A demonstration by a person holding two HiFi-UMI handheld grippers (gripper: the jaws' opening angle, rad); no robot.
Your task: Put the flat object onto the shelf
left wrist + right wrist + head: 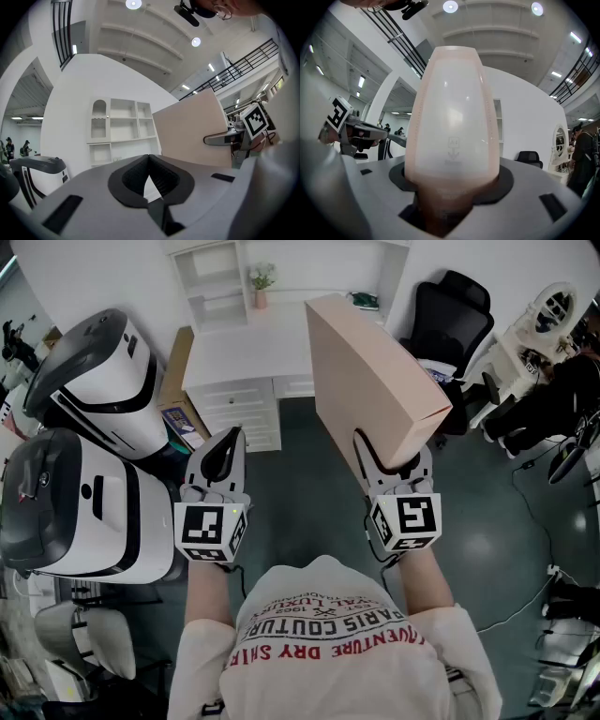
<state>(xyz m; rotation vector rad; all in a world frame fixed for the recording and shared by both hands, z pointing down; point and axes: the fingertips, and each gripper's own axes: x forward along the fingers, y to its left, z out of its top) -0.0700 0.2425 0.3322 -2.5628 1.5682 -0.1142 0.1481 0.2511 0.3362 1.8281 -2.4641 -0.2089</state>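
Observation:
The flat object is a long, thin pink box (370,381) that stands on edge in the air, tilted up and away from me. My right gripper (394,460) is shut on its lower end. In the right gripper view the box (452,117) fills the middle and rises straight out of the jaws of that gripper (452,178). My left gripper (223,451) hangs to the left of the box, shut and with nothing in it. Its tips (149,157) meet, and the box (192,131) shows to their right. The white shelf unit (220,277) stands ahead against the wall, and the left gripper view shows its open compartments (122,129).
A white desk with drawers (239,362) stands under the shelf, with a small potted plant (261,282) on it. Two large white machines (103,381) (66,502) stand at the left. A black office chair (455,310) is at the right, with cables on the dark floor.

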